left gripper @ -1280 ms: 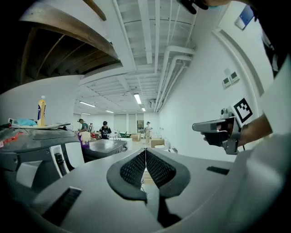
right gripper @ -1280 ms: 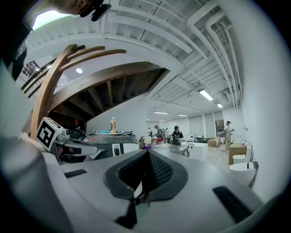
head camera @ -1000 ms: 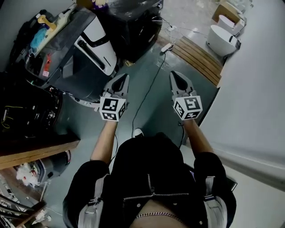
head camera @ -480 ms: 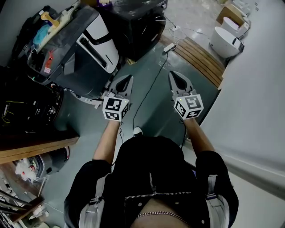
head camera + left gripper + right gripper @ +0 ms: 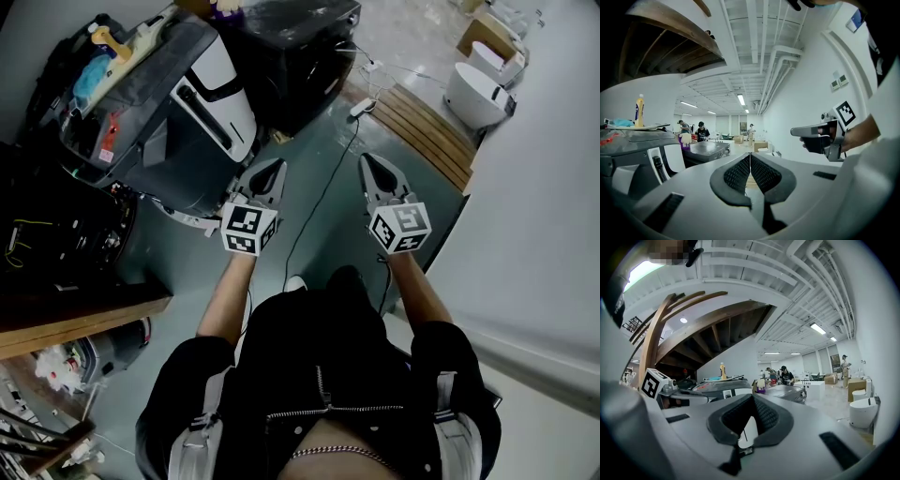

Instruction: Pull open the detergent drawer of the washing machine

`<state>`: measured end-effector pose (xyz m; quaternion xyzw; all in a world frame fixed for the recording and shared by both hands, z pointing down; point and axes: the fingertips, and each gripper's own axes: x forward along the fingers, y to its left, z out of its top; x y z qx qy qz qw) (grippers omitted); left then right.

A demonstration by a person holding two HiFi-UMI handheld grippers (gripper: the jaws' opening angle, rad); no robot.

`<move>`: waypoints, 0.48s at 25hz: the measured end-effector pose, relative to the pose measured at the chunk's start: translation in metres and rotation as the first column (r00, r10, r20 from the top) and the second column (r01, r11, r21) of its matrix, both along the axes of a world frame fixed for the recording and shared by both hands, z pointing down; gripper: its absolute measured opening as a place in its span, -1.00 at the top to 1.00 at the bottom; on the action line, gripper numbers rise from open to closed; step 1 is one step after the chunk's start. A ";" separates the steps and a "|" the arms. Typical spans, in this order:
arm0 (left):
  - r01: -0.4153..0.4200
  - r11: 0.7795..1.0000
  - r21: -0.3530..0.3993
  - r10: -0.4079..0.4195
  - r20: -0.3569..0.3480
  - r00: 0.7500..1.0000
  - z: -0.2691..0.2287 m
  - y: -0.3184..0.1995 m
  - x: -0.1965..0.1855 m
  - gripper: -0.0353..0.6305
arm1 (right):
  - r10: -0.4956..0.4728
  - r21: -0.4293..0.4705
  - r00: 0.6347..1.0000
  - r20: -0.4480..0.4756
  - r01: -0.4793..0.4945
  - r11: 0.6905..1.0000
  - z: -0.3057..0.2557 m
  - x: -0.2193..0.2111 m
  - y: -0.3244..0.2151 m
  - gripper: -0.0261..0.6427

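Compared with a second ago, both grippers have come a little forward, and the washing machine [image 5: 169, 122] lies slightly nearer, ahead and to the left of the left gripper [image 5: 275, 167]. This gripper and the right gripper [image 5: 368, 161] have their jaws pressed together on nothing and touch nothing, so I judge it an approach. The detergent drawer I cannot pick out. Below the grippers is grey floor [image 5: 323, 234] with a cable [image 5: 314, 192]. Ahead of the right one, wooden slats [image 5: 417, 131] lie in a large white hall.

No readable text, brands or numbers. Left marker cube [image 5: 247, 230] and right marker cube [image 5: 401, 228] carry only square black-and-white code patterns. Yellow bottle [image 5: 639, 110] label is too small to read.
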<state>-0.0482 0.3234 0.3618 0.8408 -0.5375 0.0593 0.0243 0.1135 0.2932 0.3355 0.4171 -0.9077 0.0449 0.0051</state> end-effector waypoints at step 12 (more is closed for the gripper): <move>0.015 0.999 -0.034 -0.015 -0.008 1.000 0.015 -0.060 -0.021 0.83 | -0.030 -0.055 1.000 0.002 0.030 0.998 0.023 -0.024 -0.059 0.91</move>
